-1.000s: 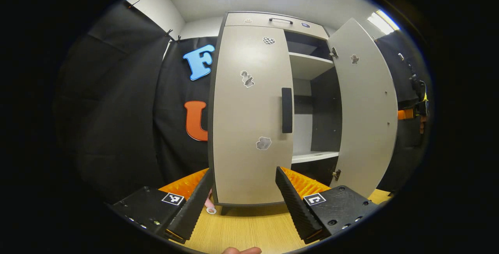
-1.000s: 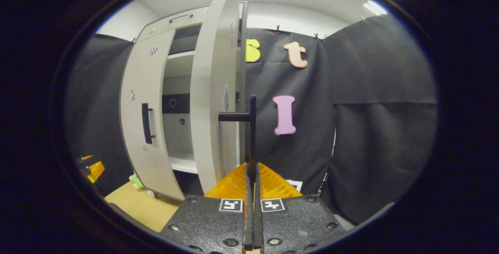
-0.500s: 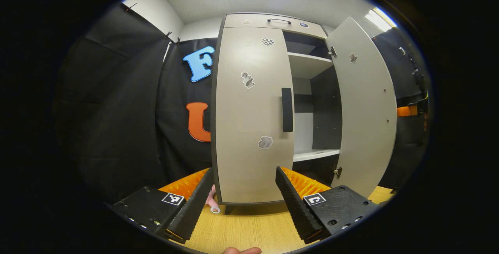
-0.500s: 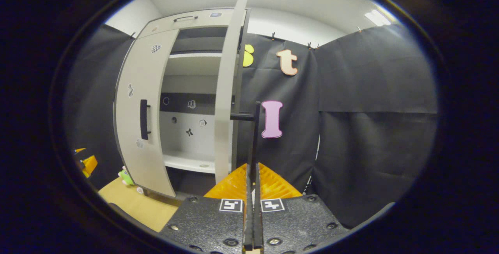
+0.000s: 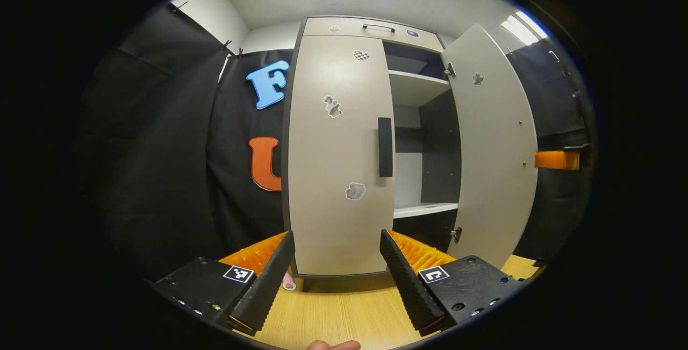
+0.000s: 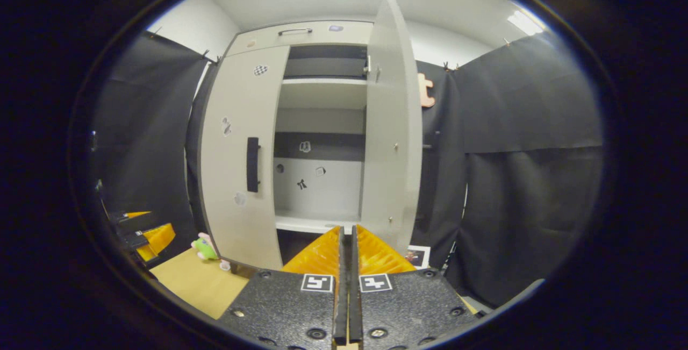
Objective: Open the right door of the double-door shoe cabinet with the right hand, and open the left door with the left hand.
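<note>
Shoe cabinet (image 5: 371, 26) is seen at frame centre in the left gripper view, standing on a wooden table (image 5: 344, 315). Left door (image 5: 338, 151) is shut, with its black handle (image 5: 385, 147) near the door's right edge, just right of centre. Right door (image 5: 492, 145) is swung open at right of centre; shelves (image 5: 416, 78) are exposed between the two doors. Left gripper (image 5: 336, 280) is spread wide at the lower middle, nothing gripped, apart from the cabinet. The other gripper (image 5: 556, 160) is glimpsed at far right edge, past the open door.

In the right gripper view, right gripper (image 6: 346, 291) is clenched at bottom centre, fingers pressed together with nothing between them. Right door (image 6: 392, 124) is seen nearly edge-on at centre, left door (image 6: 244, 151) left of centre. A small green toy (image 6: 203, 248) is seen at lower left, beside the cabinet base.
</note>
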{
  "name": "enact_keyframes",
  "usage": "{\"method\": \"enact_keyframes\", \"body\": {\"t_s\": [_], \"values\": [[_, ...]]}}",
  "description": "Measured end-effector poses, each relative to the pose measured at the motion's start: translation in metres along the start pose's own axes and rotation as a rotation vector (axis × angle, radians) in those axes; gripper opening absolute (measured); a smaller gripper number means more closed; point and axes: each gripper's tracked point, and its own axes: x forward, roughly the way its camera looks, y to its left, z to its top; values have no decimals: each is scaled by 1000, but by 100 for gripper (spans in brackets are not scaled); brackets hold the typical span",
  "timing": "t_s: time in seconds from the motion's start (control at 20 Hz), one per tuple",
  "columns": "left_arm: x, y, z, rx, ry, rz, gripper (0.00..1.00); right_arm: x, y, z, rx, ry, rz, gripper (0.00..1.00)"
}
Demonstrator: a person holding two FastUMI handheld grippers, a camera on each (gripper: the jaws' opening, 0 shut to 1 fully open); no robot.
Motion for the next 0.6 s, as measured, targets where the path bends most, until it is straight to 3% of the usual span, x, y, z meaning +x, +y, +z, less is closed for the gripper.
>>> {"method": "enact_keyframes", "body": {"t_s": [0.05,0.25,0.45,0.5,0.6], "values": [[0,-1,2,5,-5,1,95,-2,4,-4,1,1,4,6],[-6,0,5,9,-13,8,95,3,12,-15,4,18,2,62],[-8,-2,9,9,-21,10,95,6,17,-20,42,14,26,79],[-7,-7,11,-5,-21,-3,95,6,17,-21,42,12,26,89],[-3,-19,19,-34,-31,-41,95,6,18,-23,31,7,31,94]]}}
